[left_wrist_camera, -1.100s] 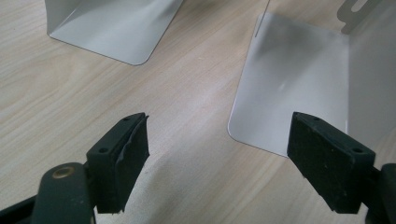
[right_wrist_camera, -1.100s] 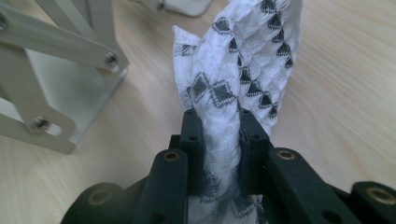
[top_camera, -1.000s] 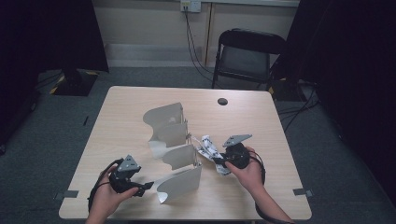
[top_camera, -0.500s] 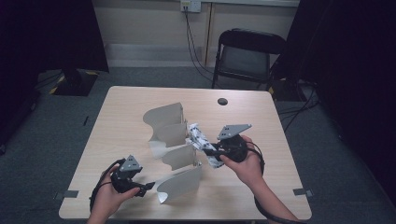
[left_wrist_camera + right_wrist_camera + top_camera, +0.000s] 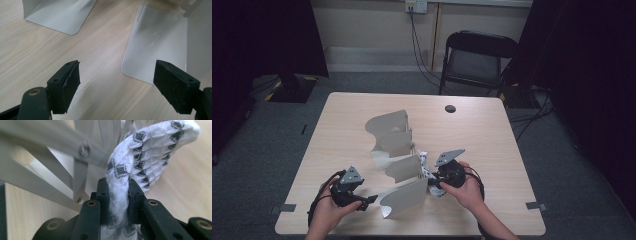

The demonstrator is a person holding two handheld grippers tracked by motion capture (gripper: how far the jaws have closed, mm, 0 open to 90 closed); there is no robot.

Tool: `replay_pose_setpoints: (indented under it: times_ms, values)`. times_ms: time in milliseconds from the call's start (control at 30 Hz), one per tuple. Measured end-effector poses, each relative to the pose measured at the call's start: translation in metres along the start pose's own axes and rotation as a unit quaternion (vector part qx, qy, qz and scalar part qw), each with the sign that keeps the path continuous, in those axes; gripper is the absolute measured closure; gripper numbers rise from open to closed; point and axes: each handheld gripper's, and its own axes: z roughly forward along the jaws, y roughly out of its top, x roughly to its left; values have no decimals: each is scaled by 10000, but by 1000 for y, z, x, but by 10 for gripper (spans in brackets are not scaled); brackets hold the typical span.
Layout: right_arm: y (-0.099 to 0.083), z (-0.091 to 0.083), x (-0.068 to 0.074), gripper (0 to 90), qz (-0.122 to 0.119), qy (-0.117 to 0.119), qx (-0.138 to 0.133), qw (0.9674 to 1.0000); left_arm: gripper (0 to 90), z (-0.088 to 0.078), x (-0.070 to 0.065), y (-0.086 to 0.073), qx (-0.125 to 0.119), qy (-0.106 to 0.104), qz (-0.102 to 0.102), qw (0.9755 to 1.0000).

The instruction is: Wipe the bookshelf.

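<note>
A grey metal divider rack (image 5: 394,140) with several fanned plates stands mid-table. My right gripper (image 5: 431,179) sits at the rack's right, hinged side, shut on a white cloth with black diamond patterns (image 5: 424,165). In the right gripper view the cloth (image 5: 150,152) rises from between the closed jaws of that gripper (image 5: 117,195) and curls right, close to the rack's riveted strips (image 5: 80,170). My left gripper (image 5: 369,200) rests at the front left, open, beside the nearest plate (image 5: 404,197). In the left gripper view its jaws (image 5: 120,82) stand wide over the bare wood, the plate's foot (image 5: 155,52) just ahead.
A small dark round hole (image 5: 450,108) marks the far right of the wooden table (image 5: 492,145). A black folding chair (image 5: 477,60) stands behind the table, with cables on the floor beside it. Another plate's foot (image 5: 60,15) lies farther ahead of the left gripper.
My right gripper carried the cloth away from me toward the rack, then drew back nearer, ending close to the rack's hinge side. The left gripper stayed put.
</note>
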Motion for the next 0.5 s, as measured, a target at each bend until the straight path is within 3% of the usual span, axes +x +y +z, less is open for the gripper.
replay_pose_setpoints:
  times_ms: [267, 500]
  values:
    - [-18, 14, -2, 752, 110, 33, 91, 9999, 213, 3, 0, -1, 83, 1, 8, 10000]
    - [-15, 5, -2, 750, 39, -103, 131, 9999, 213, 3, 0, -2, 57, 8, -19, 10000]
